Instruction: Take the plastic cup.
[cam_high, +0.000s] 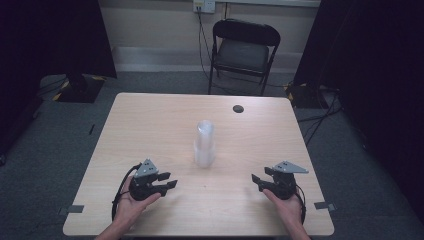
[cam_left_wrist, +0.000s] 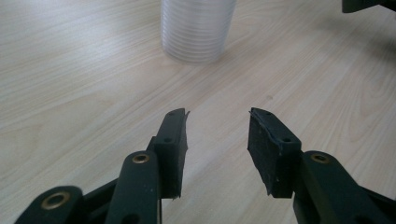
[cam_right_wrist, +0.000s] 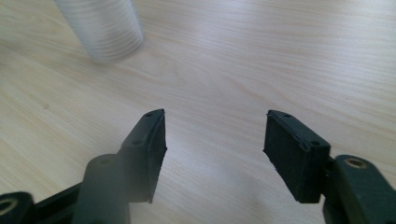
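A tall stack of clear plastic cups (cam_high: 205, 144) stands upright near the middle of the light wooden table (cam_high: 150, 120). My left gripper (cam_high: 170, 181) rests at the front left, held in a hand, its jaws open and empty, pointing right toward the stack. In the left gripper view the stack of cups (cam_left_wrist: 196, 28) is ahead of the open gripper (cam_left_wrist: 218, 140). My right gripper (cam_high: 256, 181) sits at the front right, open and empty, pointing left. The right gripper view has the stack of cups (cam_right_wrist: 102, 28) at upper left, beyond the open gripper (cam_right_wrist: 215, 140).
A small dark round disc (cam_high: 238, 108) lies near the table's far edge. A black folding chair (cam_high: 242, 52) stands behind the table. Pieces of grey tape (cam_high: 76, 208) mark the front corners. Dark curtains hang on both sides.
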